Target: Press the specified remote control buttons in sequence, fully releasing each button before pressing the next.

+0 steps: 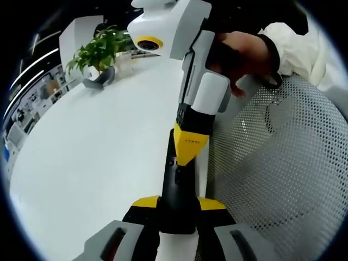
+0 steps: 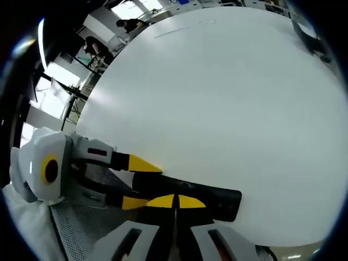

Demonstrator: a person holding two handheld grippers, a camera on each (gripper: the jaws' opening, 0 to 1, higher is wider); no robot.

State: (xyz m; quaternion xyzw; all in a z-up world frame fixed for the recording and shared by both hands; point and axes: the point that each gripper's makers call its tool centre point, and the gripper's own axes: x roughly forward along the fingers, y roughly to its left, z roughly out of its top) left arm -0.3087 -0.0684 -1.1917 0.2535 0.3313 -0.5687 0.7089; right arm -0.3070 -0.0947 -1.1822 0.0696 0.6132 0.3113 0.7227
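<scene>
A broad white counter [image 2: 217,98] spreads ahead of you, with a grey mesh chair back [image 1: 283,179] just beside its near edge and a potted plant [image 1: 100,50] well away at the far side. The black remote control [image 1: 178,198] lies along that near edge, clenched at one end between the yellow-tipped jaws of your left gripper [image 1: 178,209]. Your right gripper [image 2: 175,202] has its jaws closed together, the tips resting on the remote's top face. If you press off-centre, the narrow remote could twist in its grasp or slide off the counter edge. Lingering pressure might register a double press.
</scene>
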